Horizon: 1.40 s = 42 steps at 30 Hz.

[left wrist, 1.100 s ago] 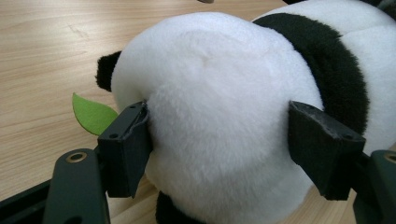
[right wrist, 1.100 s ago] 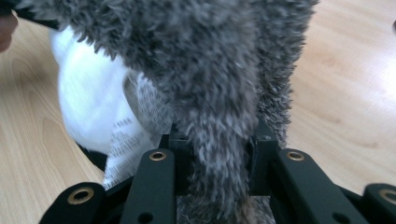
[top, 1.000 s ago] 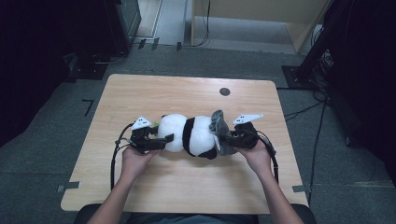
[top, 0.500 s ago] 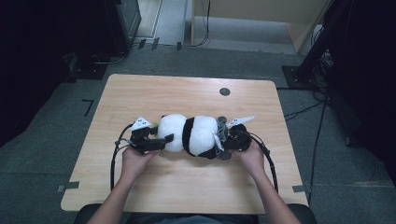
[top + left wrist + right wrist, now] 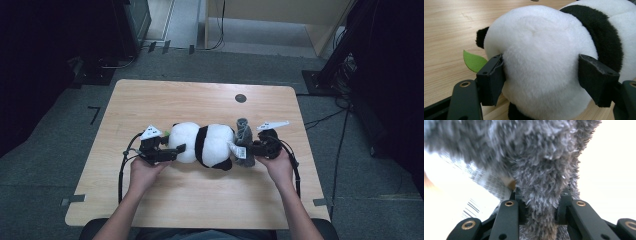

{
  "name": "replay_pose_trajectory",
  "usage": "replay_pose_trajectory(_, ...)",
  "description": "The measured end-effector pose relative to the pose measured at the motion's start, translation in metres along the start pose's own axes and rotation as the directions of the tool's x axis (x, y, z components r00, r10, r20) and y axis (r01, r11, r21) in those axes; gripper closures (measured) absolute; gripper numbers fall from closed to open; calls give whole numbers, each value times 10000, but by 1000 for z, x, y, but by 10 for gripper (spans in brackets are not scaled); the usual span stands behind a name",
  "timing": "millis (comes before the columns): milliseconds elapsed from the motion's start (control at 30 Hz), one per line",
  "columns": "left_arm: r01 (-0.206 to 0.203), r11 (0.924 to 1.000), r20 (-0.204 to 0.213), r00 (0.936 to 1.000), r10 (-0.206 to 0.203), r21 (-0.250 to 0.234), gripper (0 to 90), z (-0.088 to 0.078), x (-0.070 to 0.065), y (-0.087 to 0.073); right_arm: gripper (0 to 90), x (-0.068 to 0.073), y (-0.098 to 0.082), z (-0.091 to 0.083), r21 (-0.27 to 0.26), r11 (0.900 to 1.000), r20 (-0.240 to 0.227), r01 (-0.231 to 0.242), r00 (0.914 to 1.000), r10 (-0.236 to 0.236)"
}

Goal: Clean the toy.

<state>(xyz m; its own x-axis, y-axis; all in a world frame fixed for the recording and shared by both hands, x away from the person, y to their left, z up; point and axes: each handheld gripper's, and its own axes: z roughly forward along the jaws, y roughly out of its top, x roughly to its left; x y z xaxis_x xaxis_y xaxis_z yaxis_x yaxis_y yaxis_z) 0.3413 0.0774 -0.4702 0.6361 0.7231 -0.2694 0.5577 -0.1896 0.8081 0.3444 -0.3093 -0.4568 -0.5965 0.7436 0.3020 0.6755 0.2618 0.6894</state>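
The toy panda (image 5: 202, 145) lay on its side near the middle of the wooden table (image 5: 165, 100), its long axis running from nine o'clock to three o'clock in the high view, head toward nine. The left gripper (image 5: 172, 150) sat at the nine o'clock end, its jaws spread wide around the white head (image 5: 541, 62), the pads (image 5: 491, 78) pressed into the plush on either side, so it held the head. A green leaf (image 5: 474, 60) lay flat on the table just beside the head, near a black ear. The right gripper (image 5: 247, 148) sat at the three o'clock end, jaws drawn narrow and clamped on a grey fuzzy sock (image 5: 541, 182), which stood against the panda's foot end at three o'clock of the body; a white printed label (image 5: 237, 150) hung between sock and plush. The relation that mattered was this: the sock lay directly in line with the panda's long axis, touching its rear, so any pull over the foot would probably have to travel toward nine o'clock, against the brace of the left gripper. The right hand (image 5: 277, 162) was plainly the nearer one to the sock. Open table stretched toward twelve o'clock, up to a small dark disc (image 5: 240, 98), and toward six o'clock to the near edge; the three o'clock edge lay near the right gripper, leaving less room there.
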Motion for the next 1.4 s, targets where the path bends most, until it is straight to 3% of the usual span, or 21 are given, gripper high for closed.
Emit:
replay_pose_trajectory(67,0,10000,0,10000,0,16,252,0,0,0,715,2,6,-7,-316,9995,-162,-69,9998,64)
replay_pose_trajectory(267,-18,10000,-24,10000,18,41,253,0,0,0,714,18,22,-18,-666,9958,-54,633,9979,-638)
replay_pose_trajectory(367,-25,10000,-16,10000,25,40,252,0,0,0,713,26,24,-12,-520,9945,-85,906,9958,-912)
replay_pose_trajectory(533,4,10000,-17,10000,-4,33,253,0,0,-1,699,27,21,-3,-527,9949,-124,859,9962,-867)
replay_pose_trajectory(633,5,10000,-17,10000,-5,28,253,0,0,-1,677,29,17,0,-635,9885,99,1371,9905,-1368)
replay_pose_trajectory(767,-31,10000,-36,10000,31,42,253,0,0,-1,681,27,12,3,-398,9880,58,1494,9888,-1493)
replay_pose_trajectory(900,-12,10000,-11,10000,12,42,253,0,0,-1,694,24,6,12,298,9937,-50,1085,9941,-1084)
replay_pose_trajectory(1000,-1,10000,-17,10000,1,52,253,-1,0,-1,695,25,2,22,794,9914,1,1044,9945,-1047)
replay_pose_trajectory(1267,30,10000,-10,10000,-30,23,253,0,1,-1,690,17,-6,39,998,9917,32,808,9967,-815)
replay_pose_trajectory(1400,68,10000,14,10000,-68,49,252,-1,2,-1,698,9,-5,44,1144,9921,-178,517,9986,-500)
